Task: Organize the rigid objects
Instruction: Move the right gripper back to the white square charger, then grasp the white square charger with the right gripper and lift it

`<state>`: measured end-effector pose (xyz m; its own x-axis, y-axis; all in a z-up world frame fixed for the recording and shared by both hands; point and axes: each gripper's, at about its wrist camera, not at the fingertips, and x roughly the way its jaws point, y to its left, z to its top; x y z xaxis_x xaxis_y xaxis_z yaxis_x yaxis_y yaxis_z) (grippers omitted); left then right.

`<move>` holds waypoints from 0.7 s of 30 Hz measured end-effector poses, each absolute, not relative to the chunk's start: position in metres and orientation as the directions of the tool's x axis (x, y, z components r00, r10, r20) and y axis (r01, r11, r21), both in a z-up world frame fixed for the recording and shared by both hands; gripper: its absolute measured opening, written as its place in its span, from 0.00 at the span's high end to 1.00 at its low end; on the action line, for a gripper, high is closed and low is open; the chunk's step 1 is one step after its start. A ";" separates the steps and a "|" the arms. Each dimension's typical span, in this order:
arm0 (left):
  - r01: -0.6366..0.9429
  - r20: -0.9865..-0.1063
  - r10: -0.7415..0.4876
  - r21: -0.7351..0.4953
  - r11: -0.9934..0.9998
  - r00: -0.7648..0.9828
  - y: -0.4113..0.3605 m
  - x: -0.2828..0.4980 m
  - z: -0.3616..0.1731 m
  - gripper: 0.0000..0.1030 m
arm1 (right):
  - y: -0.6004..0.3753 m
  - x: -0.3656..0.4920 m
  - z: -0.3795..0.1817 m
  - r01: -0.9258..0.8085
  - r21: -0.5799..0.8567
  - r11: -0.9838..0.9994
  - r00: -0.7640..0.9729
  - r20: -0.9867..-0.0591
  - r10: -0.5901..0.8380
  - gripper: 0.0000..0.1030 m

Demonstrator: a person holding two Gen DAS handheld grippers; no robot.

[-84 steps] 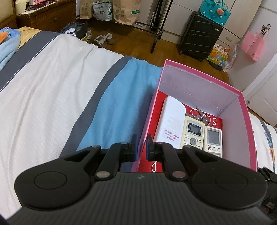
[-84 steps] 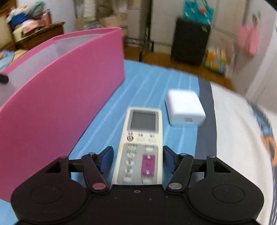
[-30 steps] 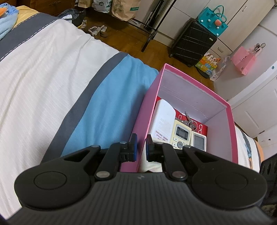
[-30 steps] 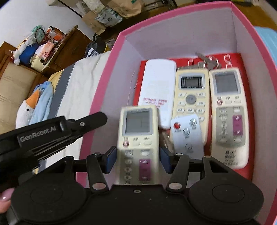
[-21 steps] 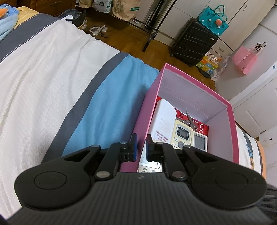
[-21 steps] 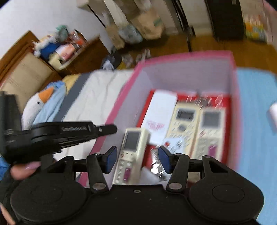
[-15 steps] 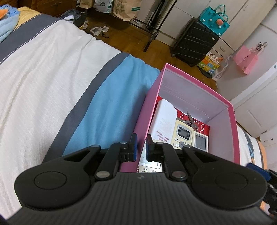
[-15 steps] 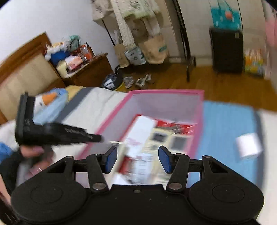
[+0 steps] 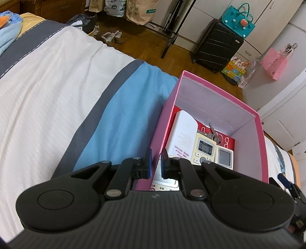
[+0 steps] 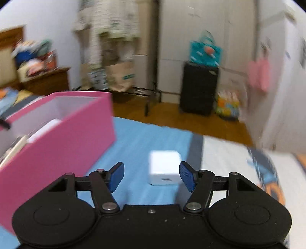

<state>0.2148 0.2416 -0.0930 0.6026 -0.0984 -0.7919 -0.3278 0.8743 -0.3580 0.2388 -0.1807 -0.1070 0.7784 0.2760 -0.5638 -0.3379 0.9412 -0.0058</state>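
Observation:
A pink box [image 9: 260, 145] stands on the bed; it also shows in the right wrist view [image 10: 76, 134]. Inside lie a white remote [image 9: 183, 134], two cream remotes [image 9: 204, 149], keys [image 9: 214, 134] and another remote under the gripper. My left gripper [image 9: 155, 164] is shut on the box's near left wall. My right gripper [image 10: 152, 177] is open and empty, to the right of the box. A small white cube-shaped charger [image 10: 164, 167] lies on the blue stripe of the bedspread just ahead, between the fingers' line.
The bed has white, grey and blue stripes [image 9: 118, 118]. Beyond its edge is wooden floor with a black suitcase [image 9: 216, 47], paper bags [image 9: 139, 9] and a clothes rack. A light blue blanket [image 9: 7, 36] lies at the far left.
My right gripper carried a cream remote into the box, let it go, and swung out to the right over the white charger. My left gripper has kept its hold on the box wall.

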 end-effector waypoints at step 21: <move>-0.328 -0.791 -0.090 -0.351 0.877 0.606 0.242 0.216 -0.093 0.92 | -0.159 0.302 -0.154 -0.246 -0.034 0.969 0.732 -0.661 0.163 0.41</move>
